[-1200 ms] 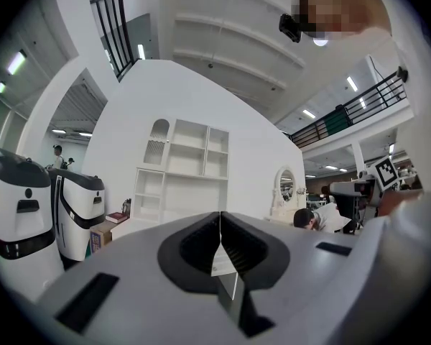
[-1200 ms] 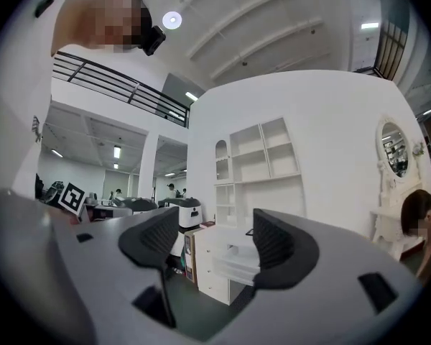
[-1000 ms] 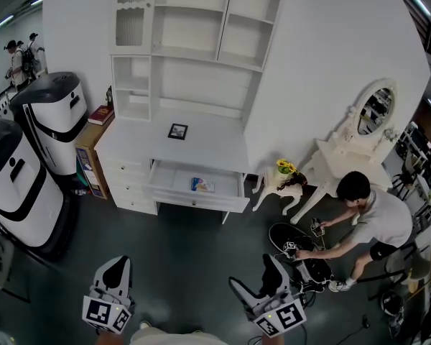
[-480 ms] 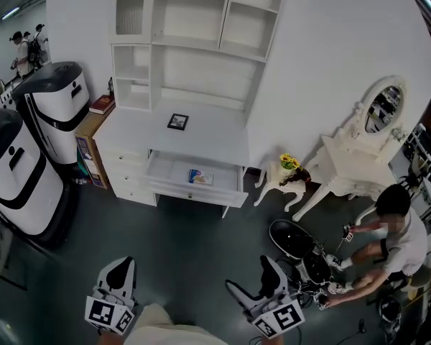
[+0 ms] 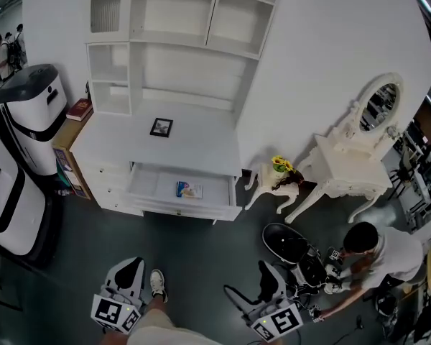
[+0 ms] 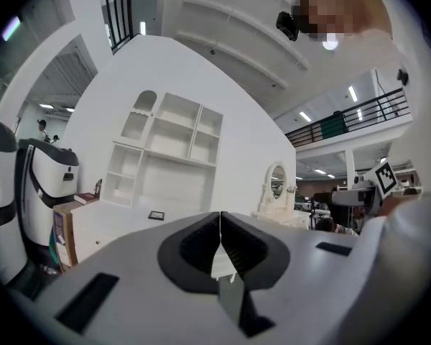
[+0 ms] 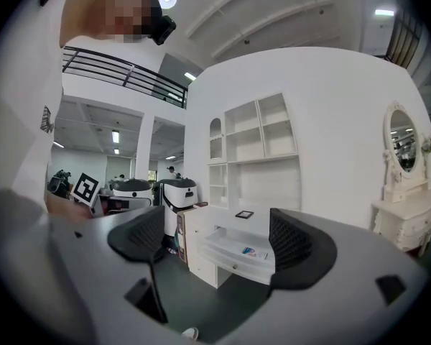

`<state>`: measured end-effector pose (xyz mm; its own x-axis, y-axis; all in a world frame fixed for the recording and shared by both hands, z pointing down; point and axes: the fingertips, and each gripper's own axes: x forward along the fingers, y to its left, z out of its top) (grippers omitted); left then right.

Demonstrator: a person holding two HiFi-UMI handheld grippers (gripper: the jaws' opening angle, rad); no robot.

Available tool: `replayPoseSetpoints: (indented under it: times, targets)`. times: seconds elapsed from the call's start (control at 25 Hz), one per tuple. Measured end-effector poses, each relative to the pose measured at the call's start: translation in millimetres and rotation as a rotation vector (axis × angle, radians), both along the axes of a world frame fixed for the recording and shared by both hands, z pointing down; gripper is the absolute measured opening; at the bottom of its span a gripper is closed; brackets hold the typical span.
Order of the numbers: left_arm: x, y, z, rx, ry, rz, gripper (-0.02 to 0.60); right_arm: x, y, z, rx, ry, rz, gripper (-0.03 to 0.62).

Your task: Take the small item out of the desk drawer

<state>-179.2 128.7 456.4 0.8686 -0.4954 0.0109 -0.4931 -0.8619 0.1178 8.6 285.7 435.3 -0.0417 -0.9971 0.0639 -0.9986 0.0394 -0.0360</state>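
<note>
The small flat colourful packet lies in the open white drawer under the top of the white wooden bench. Both grey hand-held grippers are well short of the bench. The left hand-held gripper has its jaws pressed together on nothing, and the right hand-held gripper has them spread wide and empty. As I judge the risk, a shallow approach could skid the flat packet toward the bench's back, or a jaw could bump the drawer shut.
</note>
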Motion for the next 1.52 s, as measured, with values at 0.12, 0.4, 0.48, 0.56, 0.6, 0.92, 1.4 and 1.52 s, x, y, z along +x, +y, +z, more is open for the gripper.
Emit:
replayPoseSetpoints:
  times: [0.12, 0.4, 0.48, 0.56, 0.6, 0.92, 1.4, 1.52]
  targets:
    - [33.9, -65.7, -7.4, 0.0, 0.018, 0.044, 0.017, 27.9, -62.0, -6.5, 0.0, -0.013, 0.038, 0.449]
    - [73.0, -212.2, -32.2, -0.004, 0.058, 0.1, 0.017, 49.2, -212.4, -44.7, -0.007, 0.012, 0.031, 0.449]
    - [77.7, -240.9, -32.0, -0.015, 0.068, 0.099, 0.017, 50.4, -241.4, -47.2, -0.031, 0.026, 0.023, 0.449]
    - [81.3, -262.7, -31.1, -0.036, 0.073, 0.092, 0.017, 51.1, -263.1, -45.9, -0.062, 0.039, 0.015, 0.449]
    - [83.4, -271.0, -29.8, -0.047, 0.073, 0.091, 0.017, 52.6, -271.7, -44.8, -0.073, 0.043, 0.013, 0.449]
    - [111.4, -306.1, -13.6, -0.078, 0.072, 0.097, 0.017, 85.8, -313.1, -35.6, -0.088, 0.048, 0.02, 0.449]
    - [171.1, -340.9, -35.1, -0.021, 0.049, -0.031, 0.017, 157.9, -383.7, 4.8, -0.158, 0.125, -0.147, 0.449]
    - [177.3, -344.6, -38.2, -0.014, 0.04, -0.077, 0.017, 167.3, -397.5, 27.3, -0.199, 0.112, -0.206, 0.449]
